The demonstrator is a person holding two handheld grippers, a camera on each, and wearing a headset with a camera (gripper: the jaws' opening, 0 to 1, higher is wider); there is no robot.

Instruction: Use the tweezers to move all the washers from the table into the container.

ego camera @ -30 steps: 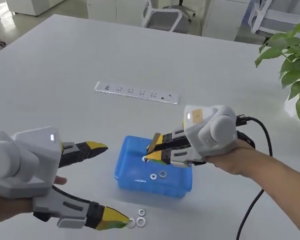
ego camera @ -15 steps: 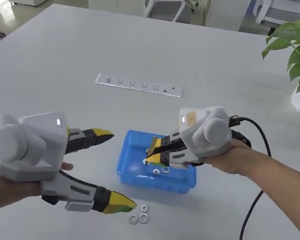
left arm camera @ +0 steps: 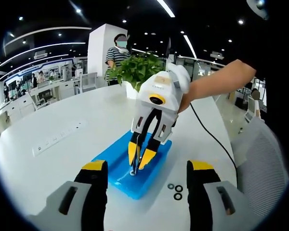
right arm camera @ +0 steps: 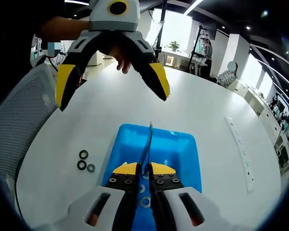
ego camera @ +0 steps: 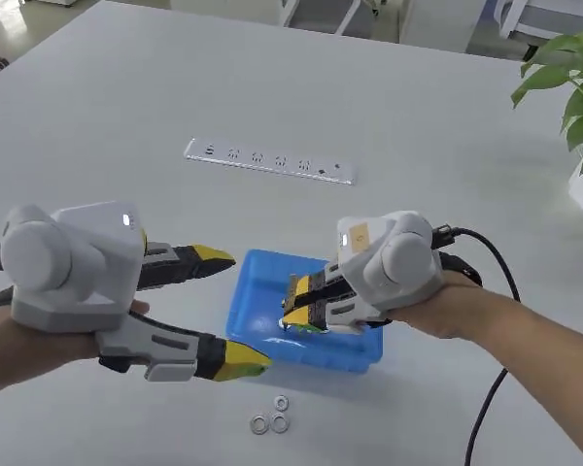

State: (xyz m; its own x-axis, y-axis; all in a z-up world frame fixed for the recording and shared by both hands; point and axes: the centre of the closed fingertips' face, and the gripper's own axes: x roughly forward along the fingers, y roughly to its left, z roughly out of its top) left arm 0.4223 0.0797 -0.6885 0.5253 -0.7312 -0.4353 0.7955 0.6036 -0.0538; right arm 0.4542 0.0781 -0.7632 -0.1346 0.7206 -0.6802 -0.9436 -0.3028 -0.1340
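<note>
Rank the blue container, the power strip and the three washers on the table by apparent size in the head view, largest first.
1. Blue container.
2. Power strip: about as long, much thinner; it lies farther off, so real size is unsure.
3. Washers: tiny, all three look alike.

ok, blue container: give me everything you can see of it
The blue container is a shallow rectangular tray with rounded corners and a low rim, glossy like plastic. It sits flat on the white table, open-topped. A couple of washers lie on its floor. The right gripper hangs over it, shut on the tweezers, whose tips point down inside; contact with the floor is unclear. Three loose washers lie on the table just outside its near wall.
</note>
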